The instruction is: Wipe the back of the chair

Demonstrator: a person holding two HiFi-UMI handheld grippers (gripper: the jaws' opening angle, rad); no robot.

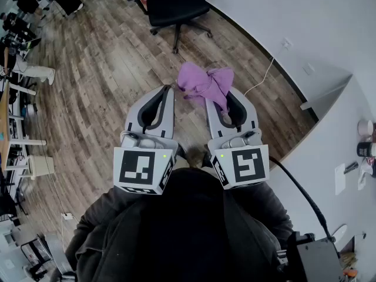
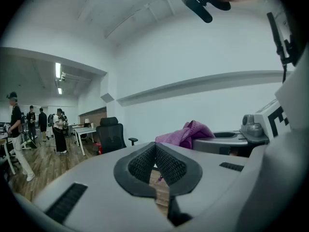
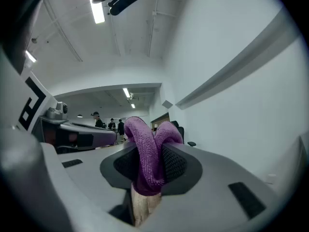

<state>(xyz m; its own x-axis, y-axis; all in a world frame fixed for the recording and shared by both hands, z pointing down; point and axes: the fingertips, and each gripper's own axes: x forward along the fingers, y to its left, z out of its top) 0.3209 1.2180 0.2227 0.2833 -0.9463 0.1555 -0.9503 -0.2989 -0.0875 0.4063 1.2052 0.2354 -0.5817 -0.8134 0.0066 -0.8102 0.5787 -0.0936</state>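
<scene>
Purple looped-pile cloth (image 1: 205, 84), bunched, clamped in right gripper (image 3: 149, 164). Left gripper (image 2: 155, 150) closed on nothing. Black chair (image 1: 174, 6) well ahead by wall (image 1: 276, 10), open wood floor (image 1: 100, 69) between.

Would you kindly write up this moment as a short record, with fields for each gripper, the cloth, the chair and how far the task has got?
left gripper: jaws together, nothing between them
right gripper: jaws closed on the purple cloth, which bunches out past the tips
chair: black office chair standing on the wood floor, ahead of both grippers, touched by neither
wall: white, to the person's right
task progress: cloth is in hand; wiping of the chair's back not yet begun
</scene>
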